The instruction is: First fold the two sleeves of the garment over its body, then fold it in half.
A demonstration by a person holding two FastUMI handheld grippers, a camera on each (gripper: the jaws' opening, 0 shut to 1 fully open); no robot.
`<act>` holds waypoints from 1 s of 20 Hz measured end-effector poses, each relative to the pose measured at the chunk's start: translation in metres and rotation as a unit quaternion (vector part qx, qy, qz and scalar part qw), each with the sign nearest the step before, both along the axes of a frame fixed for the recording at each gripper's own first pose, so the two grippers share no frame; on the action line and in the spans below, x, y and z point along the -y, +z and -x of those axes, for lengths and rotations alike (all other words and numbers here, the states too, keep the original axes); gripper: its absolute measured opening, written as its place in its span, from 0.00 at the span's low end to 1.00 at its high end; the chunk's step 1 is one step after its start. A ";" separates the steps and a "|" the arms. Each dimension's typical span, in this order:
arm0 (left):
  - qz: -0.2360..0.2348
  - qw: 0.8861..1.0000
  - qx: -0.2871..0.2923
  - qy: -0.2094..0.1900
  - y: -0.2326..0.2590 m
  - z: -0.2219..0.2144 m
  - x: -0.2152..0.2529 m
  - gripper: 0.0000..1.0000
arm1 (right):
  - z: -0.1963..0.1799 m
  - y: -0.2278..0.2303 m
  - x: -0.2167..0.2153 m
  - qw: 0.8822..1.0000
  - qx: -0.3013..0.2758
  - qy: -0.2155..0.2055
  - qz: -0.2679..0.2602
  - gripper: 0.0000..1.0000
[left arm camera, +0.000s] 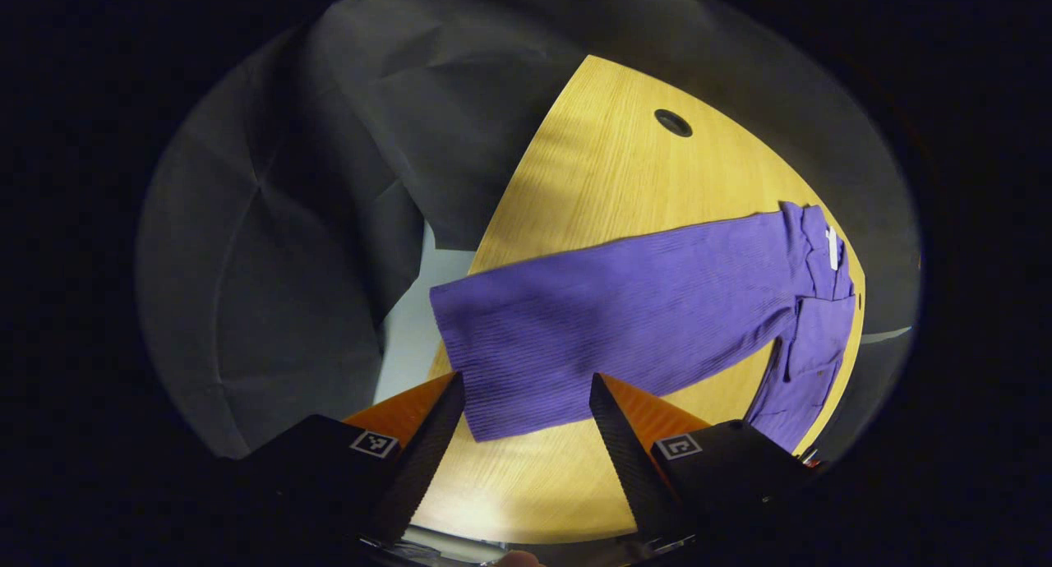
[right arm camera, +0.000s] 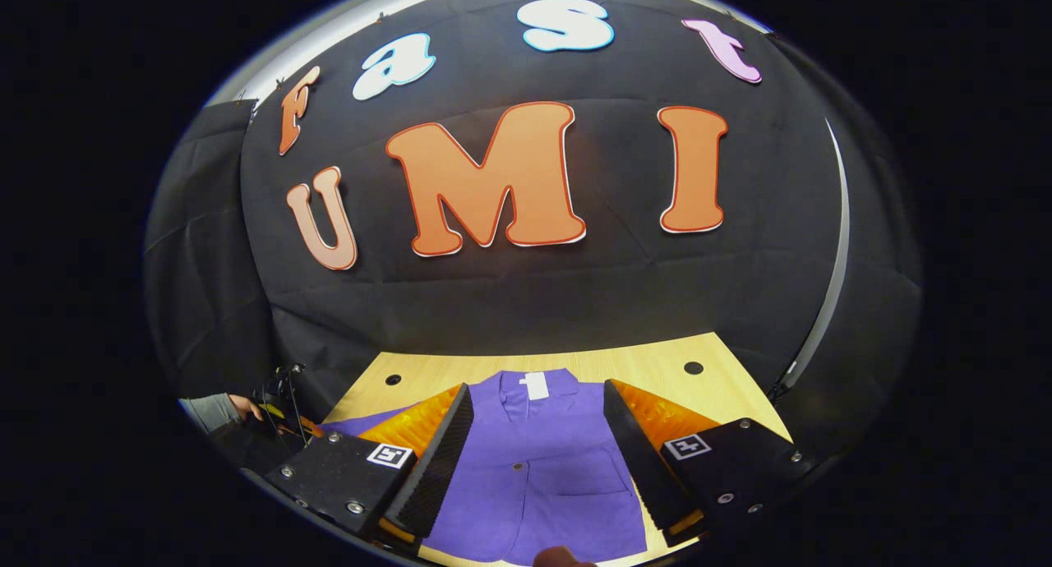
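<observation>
Booth wall: we see black cloth (left arm camera: 329,181) behind and beside the table in both views, creased in the left gripper view.
Table: we see a light wooden top (left arm camera: 608,172) with a dark round hole (left arm camera: 673,122) near its far part in the left gripper view; in the right gripper view the same wood (right arm camera: 657,366) has two small dark holes (right arm camera: 694,367) near its far edge.
Garment: we see a purple ribbed garment (left arm camera: 641,312) lying flat on the table. In the left gripper view one long sleeve (left arm camera: 526,345) is stretched straight out from the body, its cuff end reaching the table edge just in front of the left gripper. In the right gripper view the body (right arm camera: 534,468) lies front up, with a collar, a button line and a chest pocket.
Label: we see a small white tag (right arm camera: 533,384) at the collar, at the far end of the body.
Left gripper: our left gripper (left arm camera: 526,411) hovers over the sleeve's cuff end, fingers spread wide, nothing between them.
Right gripper: our right gripper (right arm camera: 538,444) hangs above the garment's body, fingers wide apart, gripping nothing.
Hand: at the left edge of the right gripper view we see a hand (right arm camera: 245,406) in a grey sleeve, holding dark gear too small for us to identify.
</observation>
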State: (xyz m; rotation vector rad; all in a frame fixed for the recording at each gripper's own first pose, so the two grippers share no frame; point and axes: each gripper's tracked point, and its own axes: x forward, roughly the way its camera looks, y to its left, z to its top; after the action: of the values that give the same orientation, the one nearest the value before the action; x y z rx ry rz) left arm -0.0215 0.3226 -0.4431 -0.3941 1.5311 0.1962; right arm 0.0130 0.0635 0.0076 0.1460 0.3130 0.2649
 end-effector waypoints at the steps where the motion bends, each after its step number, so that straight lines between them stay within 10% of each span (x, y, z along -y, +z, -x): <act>1: 0.004 1.000 -0.001 0.001 -0.004 -0.005 0.002 0.98 | 0.001 -0.001 0.002 1.000 -0.002 -0.002 -0.001 0.95; 10: -0.039 0.998 -0.041 -0.005 -0.025 -0.003 -0.012 0.90 | -0.005 0.003 0.013 1.000 0.000 -0.003 -0.013 0.95; 17: -0.039 0.998 -0.042 -0.015 -0.016 -0.020 0.005 0.18 | -0.019 -0.012 0.030 1.000 -0.022 0.003 -0.010 0.95; 20: -0.025 0.999 -0.027 -0.020 -0.014 -0.022 0.011 0.05 | -0.024 -0.015 0.041 1.000 -0.026 0.005 -0.013 0.96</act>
State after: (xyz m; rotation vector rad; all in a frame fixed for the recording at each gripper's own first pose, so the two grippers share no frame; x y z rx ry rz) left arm 0.0007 0.3113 -0.4574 -0.3201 1.5833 0.2164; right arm 0.0371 0.0229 -0.0069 0.1779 0.3622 0.2763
